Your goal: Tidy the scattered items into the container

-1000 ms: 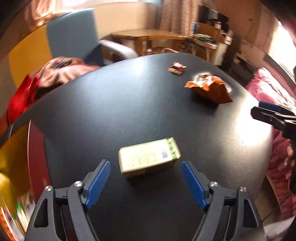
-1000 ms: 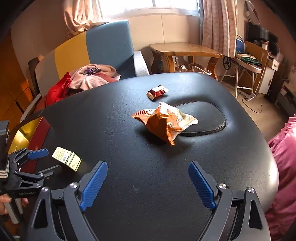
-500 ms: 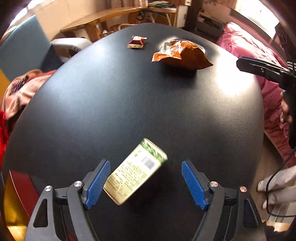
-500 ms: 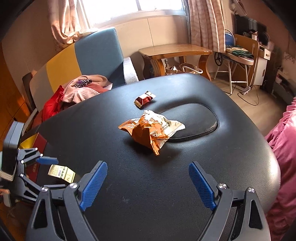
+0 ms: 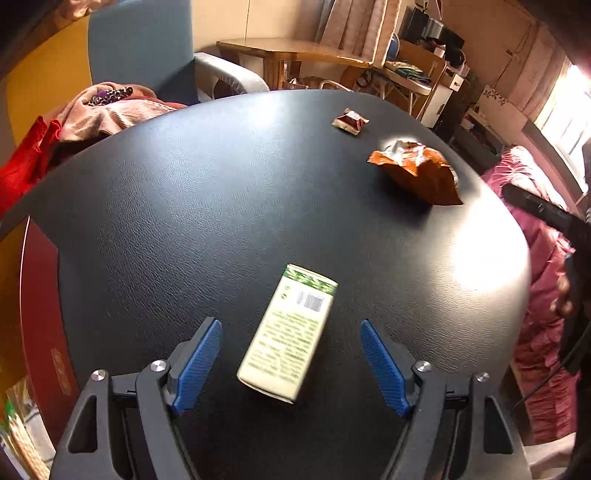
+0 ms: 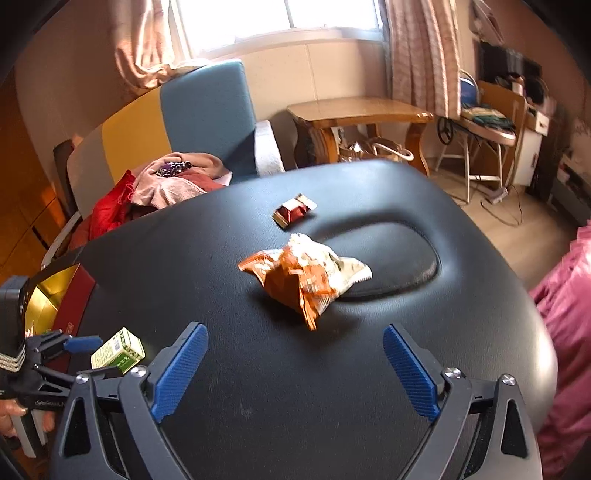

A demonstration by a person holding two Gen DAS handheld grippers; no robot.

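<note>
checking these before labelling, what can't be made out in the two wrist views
- Red box with gold inside: right wrist view, cut off by the table's edge and the left gripper; contents unseen.
- Green and white carton: left wrist view, print too blurred to read.
- Small red packet: both views, too small for its label.
- Right gripper: left wrist view, only a dark part at the frame edge; fingers hidden.

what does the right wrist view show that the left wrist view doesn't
Only the right wrist view: the window, the gold inside of the red box, and the oval dip in the tabletop.
Only the left wrist view: the green carton's barcode.
Both: the green carton, orange snack bag, small red packet, and each gripper's open blue fingers.
</note>
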